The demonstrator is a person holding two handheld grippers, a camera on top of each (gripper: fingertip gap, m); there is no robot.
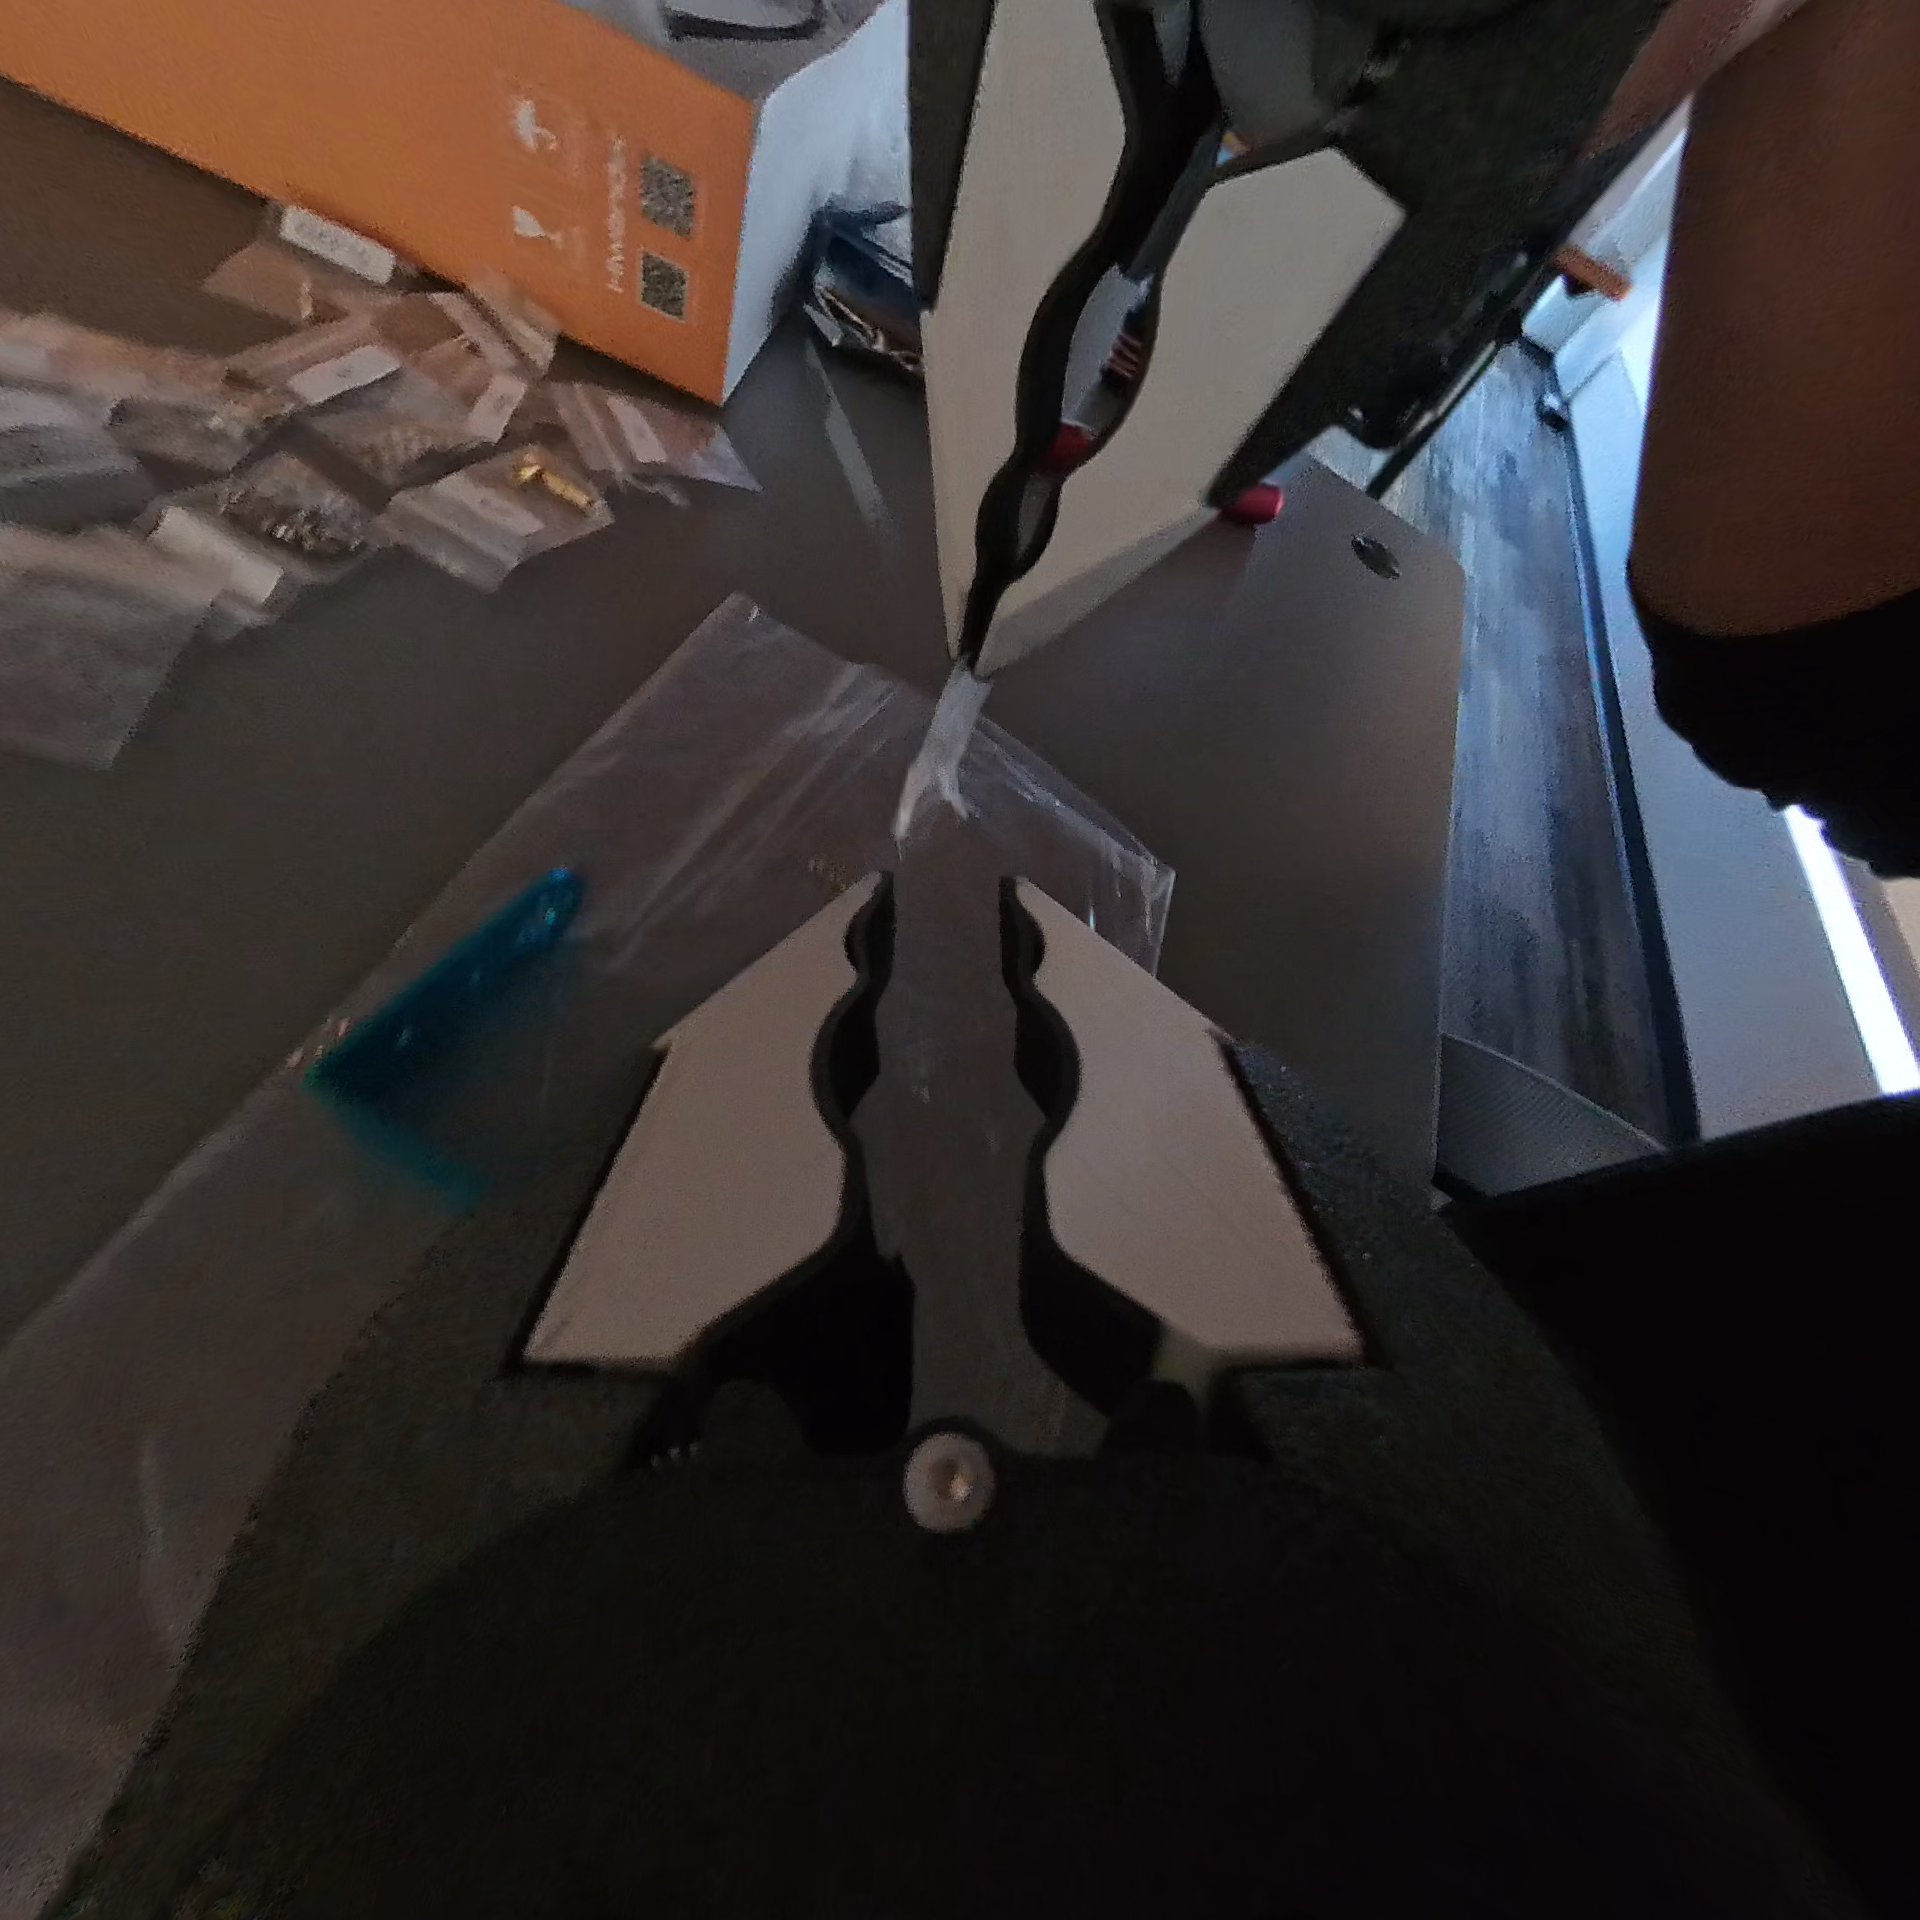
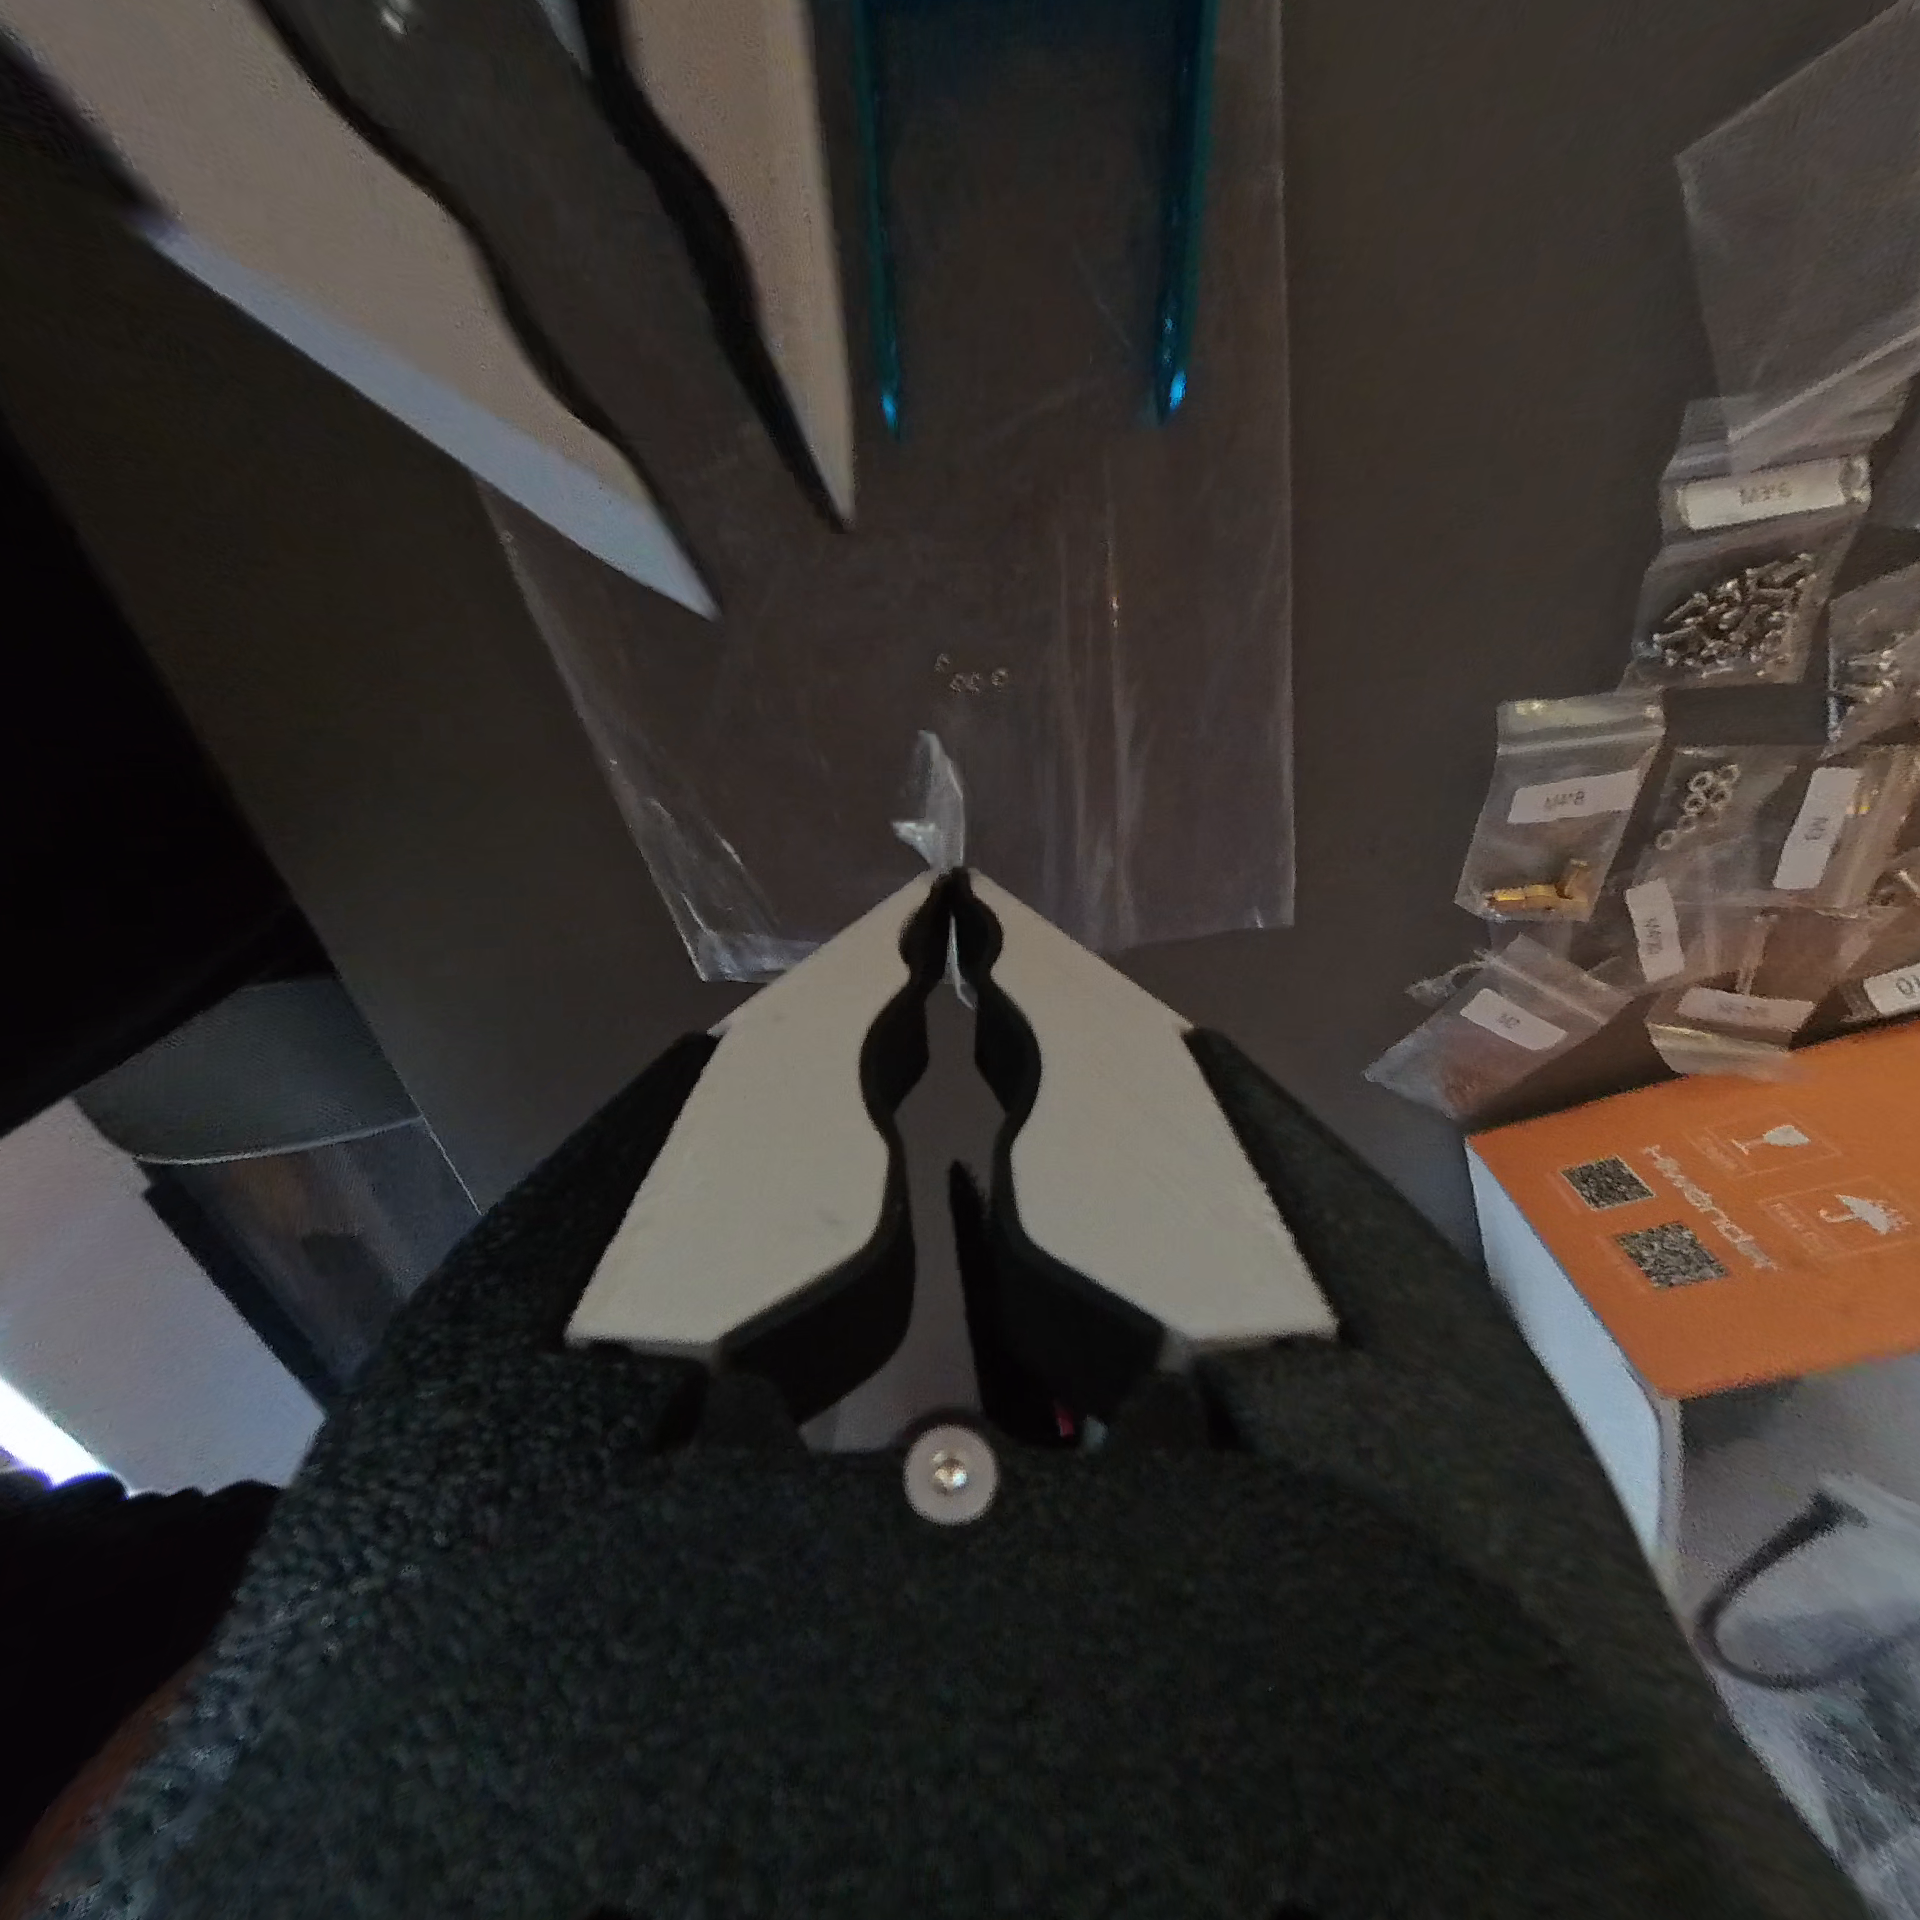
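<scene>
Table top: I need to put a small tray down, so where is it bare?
The dark table is bare between the clear bag and the heap of small parts bags. It is crowded toward that heap and the orange box. The right hand-held gripper pinches the clear bag's flap.

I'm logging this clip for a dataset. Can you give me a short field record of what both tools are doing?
left tool: open, over the clear plastic bag
right tool: shut on a pinched fold of the bag
bag contents: blue-green part
surface: dark table
nearby: small hardware bags, orange box
</scene>
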